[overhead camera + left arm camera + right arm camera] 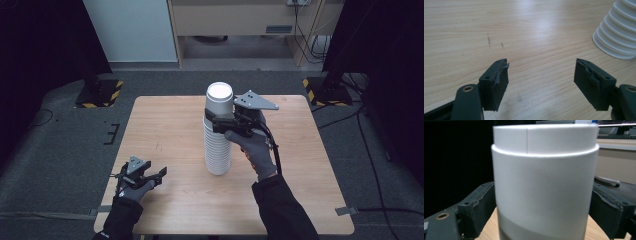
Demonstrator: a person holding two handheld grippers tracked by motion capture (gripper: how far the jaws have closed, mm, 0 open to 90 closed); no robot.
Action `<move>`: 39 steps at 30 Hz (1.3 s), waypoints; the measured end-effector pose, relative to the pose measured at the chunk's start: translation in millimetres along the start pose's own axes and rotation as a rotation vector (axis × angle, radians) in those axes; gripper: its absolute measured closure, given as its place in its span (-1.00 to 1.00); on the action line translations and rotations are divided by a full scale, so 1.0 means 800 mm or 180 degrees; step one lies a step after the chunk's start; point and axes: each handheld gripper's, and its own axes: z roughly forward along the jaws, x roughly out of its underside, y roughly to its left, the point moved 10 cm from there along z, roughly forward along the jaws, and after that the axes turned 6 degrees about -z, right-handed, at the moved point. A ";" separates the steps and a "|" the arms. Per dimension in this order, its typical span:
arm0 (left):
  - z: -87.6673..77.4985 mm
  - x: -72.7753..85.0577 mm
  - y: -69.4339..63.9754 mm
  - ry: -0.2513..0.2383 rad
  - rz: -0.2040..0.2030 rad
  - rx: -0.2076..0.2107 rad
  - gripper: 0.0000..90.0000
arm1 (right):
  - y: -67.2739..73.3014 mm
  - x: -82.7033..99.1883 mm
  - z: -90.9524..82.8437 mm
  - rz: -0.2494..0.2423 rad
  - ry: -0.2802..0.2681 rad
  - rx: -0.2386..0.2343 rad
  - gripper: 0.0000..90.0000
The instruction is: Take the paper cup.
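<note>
1. White paper cups form a tall nested stack standing rim-down near the middle of the wooden table; the rims show as stepped ridges.
2. Top cup: smooth, matte, with a vertical seam, sitting a little askew on the stack.
3. Right gripper: jaws set on either side of the top cup, touching its wall.
4. Left gripper: jaws wide apart, holding nothing, low over the table's near left part, well apart from the stack.

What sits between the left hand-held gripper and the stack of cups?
Nothing visible: bare tabletop lies between the open left hand-held gripper and the cup stack's base. The right hand-held gripper already flanks the top cup.
</note>
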 end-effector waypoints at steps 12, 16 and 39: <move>0.000 0.000 0.000 0.0005 0.0004 0.0000 -0.42 | -0.001 0.010 0.016 0.0023 0.0065 0.0059 -0.68; 0.000 0.000 0.000 0.0004 0.0003 0.0003 -0.42 | -0.001 0.009 0.015 0.0016 0.0068 0.0071 -0.67; 0.000 0.000 0.000 0.0002 0.0003 -0.0004 -0.42 | -0.008 -0.039 0.004 0.0083 -0.0194 0.0097 -0.66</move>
